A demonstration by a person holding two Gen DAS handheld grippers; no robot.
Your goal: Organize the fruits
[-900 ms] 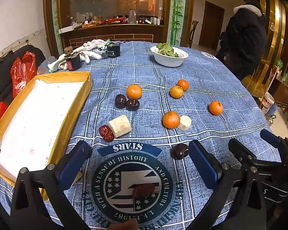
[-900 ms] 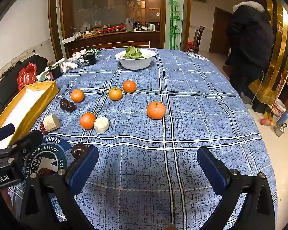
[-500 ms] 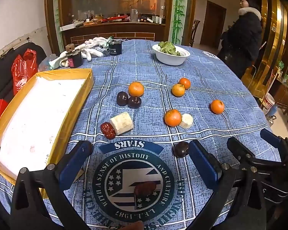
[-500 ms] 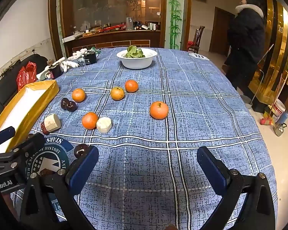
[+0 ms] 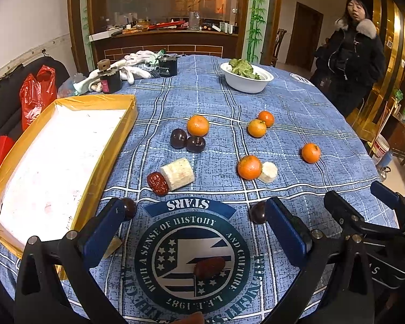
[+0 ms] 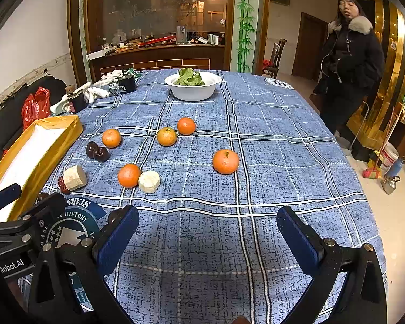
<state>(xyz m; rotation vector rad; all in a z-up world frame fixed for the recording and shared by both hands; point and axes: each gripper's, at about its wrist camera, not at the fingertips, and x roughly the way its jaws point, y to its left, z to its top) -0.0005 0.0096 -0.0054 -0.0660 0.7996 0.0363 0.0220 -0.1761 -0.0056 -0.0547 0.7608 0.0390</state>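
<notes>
- Five oranges sit scattered mid-desk on the blue checked cloth, e.g. one (image 5: 198, 125) by two dark plums (image 5: 187, 141), another (image 5: 249, 167) touching a pale peeled chunk (image 5: 268, 172), and a loner (image 6: 225, 161) off to the right.
- Yellow-edged tray (image 5: 113, 140) on the left looks like the obvious drop spot, and nothing's in it yet.
- Left claw (image 5: 194, 232) is spread wide with nothing in it, hovering over the round logo print, with a red date (image 5: 209, 267) lying between its fingers.
- Right claw (image 6: 208, 240) is wide open too, over bare cloth.
- Handling guess: oranges are firm but round, so they'll roll. Pinch across the middle. Plums look smooth and slippery, and dates are small and wrinkly, so go gentle.
</notes>
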